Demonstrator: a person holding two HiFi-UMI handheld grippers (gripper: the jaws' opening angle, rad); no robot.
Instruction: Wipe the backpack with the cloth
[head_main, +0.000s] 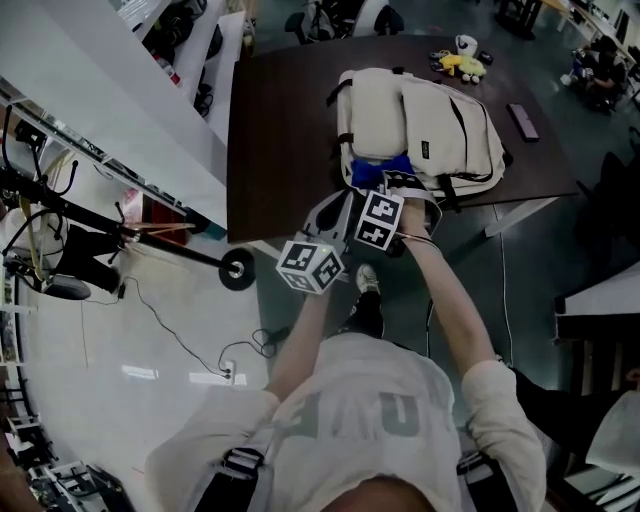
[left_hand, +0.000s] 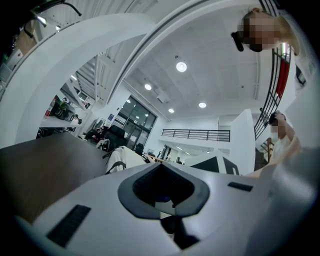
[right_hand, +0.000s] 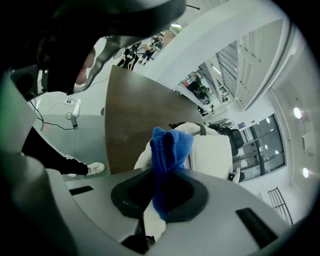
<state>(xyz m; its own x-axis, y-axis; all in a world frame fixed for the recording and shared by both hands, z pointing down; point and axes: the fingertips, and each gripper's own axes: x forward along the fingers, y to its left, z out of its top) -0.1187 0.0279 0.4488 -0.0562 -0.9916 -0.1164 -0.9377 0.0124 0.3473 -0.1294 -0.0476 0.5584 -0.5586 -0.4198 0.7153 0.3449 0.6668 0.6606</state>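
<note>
At the near edge of the backpack (head_main: 420, 125), the right gripper (head_main: 388, 186) clamps its jaws on a bunched blue cloth (right_hand: 167, 160). Just short of the backpack, the left gripper (head_main: 328, 215) is closed and empty. The backpack is cream with black trim and lies flat on the dark table (head_main: 285, 130).

Head view doesn't really give you either set of jaws: the right gripper (head_main: 384, 195) has its marker cube (head_main: 380, 220) parked right over them, and it's the same deal on the left gripper (head_main: 326, 222). Only a blue scrap of the cloth (head_main: 372, 170) pokes out past the right gripper's tip, covering the near corner of the backpack (head_main: 420, 130). In the right gripper view the cloth's lower end drops out of sight into the dark hollow. Most of the backpack sits behind it. Far beyond the right gripper, the bits beside the yellow thing (head_main: 462, 65) are too small to make out, as is the dark flat item (head_main: 523, 121).
</note>
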